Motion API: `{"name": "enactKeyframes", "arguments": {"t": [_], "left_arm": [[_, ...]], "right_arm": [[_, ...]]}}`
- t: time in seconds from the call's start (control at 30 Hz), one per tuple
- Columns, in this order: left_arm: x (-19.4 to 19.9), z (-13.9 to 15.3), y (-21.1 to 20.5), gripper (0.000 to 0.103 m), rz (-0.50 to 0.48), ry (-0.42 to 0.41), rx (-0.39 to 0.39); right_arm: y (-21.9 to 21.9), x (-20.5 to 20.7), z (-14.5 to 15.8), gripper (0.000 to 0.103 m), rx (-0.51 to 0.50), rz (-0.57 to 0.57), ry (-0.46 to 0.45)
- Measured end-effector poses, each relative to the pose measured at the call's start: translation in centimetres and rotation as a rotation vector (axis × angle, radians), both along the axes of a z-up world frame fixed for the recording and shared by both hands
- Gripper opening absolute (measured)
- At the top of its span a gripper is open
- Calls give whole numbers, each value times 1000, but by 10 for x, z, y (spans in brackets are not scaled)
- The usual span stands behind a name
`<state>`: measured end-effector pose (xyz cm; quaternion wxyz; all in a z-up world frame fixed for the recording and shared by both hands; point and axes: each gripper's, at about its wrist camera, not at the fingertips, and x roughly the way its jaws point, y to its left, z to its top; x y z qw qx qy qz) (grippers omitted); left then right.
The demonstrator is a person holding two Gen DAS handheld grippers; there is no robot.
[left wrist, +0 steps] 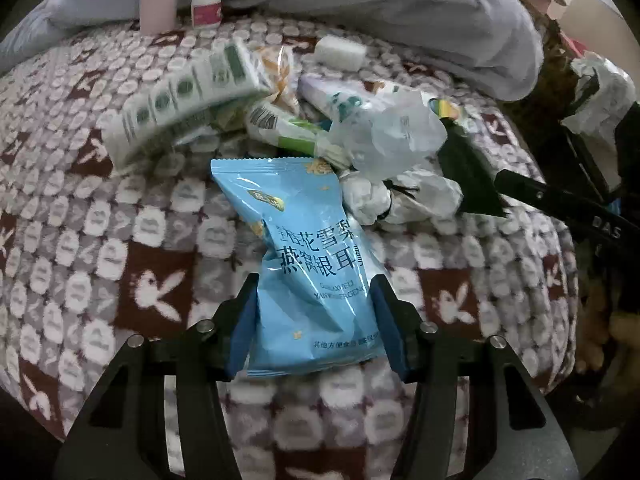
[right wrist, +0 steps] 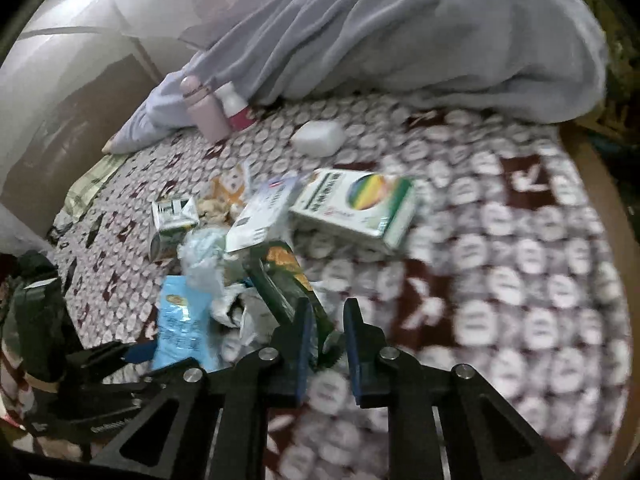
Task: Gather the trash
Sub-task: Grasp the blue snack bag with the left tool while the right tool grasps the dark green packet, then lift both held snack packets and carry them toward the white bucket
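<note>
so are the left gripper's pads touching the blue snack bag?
Touching. In the left wrist view both pads of the left gripper sit against the sides of the blue snack bag, with no gap showing at either edge.

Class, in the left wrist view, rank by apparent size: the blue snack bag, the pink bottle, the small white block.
1. blue snack bag, though nearest the camera
2. pink bottle
3. small white block

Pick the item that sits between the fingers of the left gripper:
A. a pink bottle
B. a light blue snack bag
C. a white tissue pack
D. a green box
B: in the left wrist view the light blue snack bag lies on the patterned blanket with its lower end between the two fingers of the left gripper.
</note>
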<state>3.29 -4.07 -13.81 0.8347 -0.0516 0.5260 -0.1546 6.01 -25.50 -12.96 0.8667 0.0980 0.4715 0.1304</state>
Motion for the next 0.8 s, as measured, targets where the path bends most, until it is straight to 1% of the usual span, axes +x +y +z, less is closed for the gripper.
{"name": "enactKeyframes", "arguments": {"t": [0.1, 0.13, 0.17, 0.23, 0.27, 0.37, 0.53, 0.57, 0.6, 0.63, 0.67, 0.7, 0.8], "left_arm": [[-5, 12, 1, 53, -6, -19, -2], [-7, 17, 1, 53, -10, -29, -2], [-10, 22, 2, 53, -15, -37, -2], [-16, 32, 4, 53, -25, -61, -2], [-19, 35, 6, 53, -27, -70, 0], [-22, 41, 13, 53, -28, -76, -1], [-20, 43, 15, 53, -18, -74, -14], [-21, 43, 15, 53, -18, -72, -19], [-21, 42, 14, 53, -18, -70, -23], [-21, 43, 13, 53, -20, -69, -27], [-22, 43, 11, 53, -23, -72, -30], [-22, 45, 9, 53, -27, -74, -31], [-22, 51, 0, 53, -47, -86, -44]], "right_arm": [[-1, -1, 4, 16, 17, -7, -22], [-1, 1, 4, 23, 14, -12, -13], [2, 3, 3, 41, 9, -16, 7], [7, 5, 2, 54, 36, 4, 9], [12, 6, 2, 54, 36, 19, 0], [24, 18, -9, 54, -5, 39, 15], [32, 42, -39, 53, 50, 50, 85], [35, 44, -44, 41, 46, 53, 89], [37, 43, -46, 35, 38, 52, 88], [38, 40, -45, 31, 31, 51, 73], [38, 34, -40, 25, 20, 51, 43], [37, 28, -34, 22, 2, 50, 20], [26, 12, -15, 21, -29, 36, -36]]}}
